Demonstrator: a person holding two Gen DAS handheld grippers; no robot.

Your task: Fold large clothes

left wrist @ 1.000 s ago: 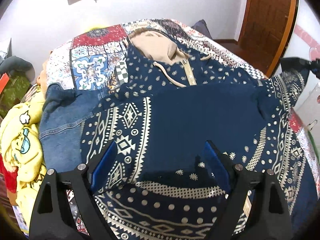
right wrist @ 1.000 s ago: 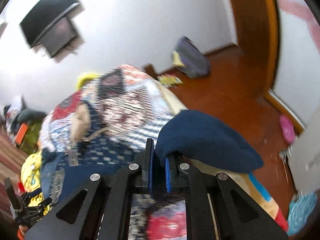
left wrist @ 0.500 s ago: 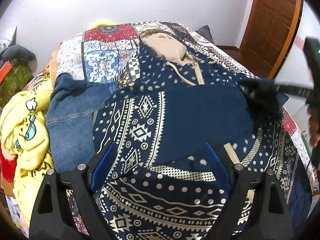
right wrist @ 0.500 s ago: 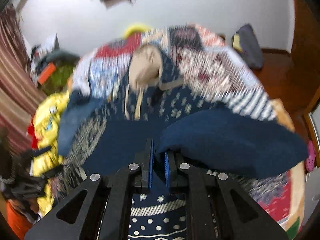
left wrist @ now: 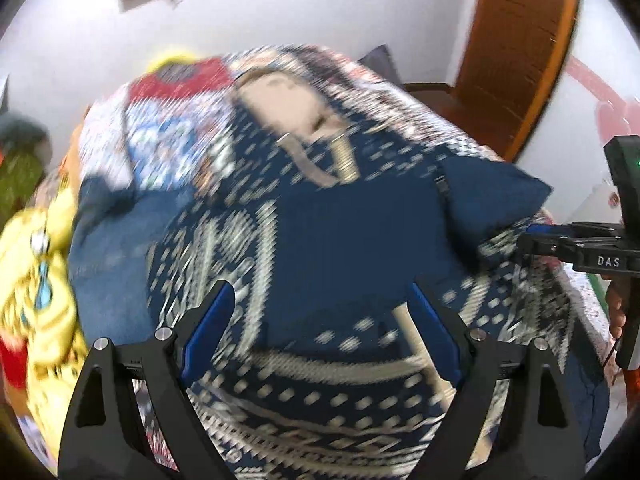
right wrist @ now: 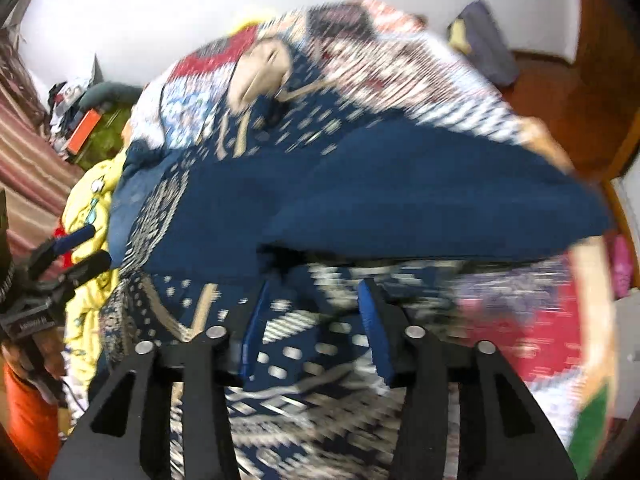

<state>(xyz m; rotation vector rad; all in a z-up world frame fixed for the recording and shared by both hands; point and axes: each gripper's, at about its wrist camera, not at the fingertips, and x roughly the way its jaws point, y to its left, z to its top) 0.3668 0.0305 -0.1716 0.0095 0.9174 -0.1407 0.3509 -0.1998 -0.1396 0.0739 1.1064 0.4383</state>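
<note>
Right gripper (right wrist: 312,320) fingers parted, empty; navy sleeve (right wrist: 420,200) draped just ahead on the hoodie (left wrist: 340,248). Left gripper (left wrist: 320,320) wide, empty. Flatten sleeve inward before next fold.

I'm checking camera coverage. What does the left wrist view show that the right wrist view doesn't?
Only the left wrist view shows the wooden door and the right hand-held gripper from the side.

Only the right wrist view shows the striped curtain, the orange box and the left hand-held gripper from outside.

Both show the navy patterned hoodie with its beige hood, the patchwork bedspread and yellow cloth.
</note>
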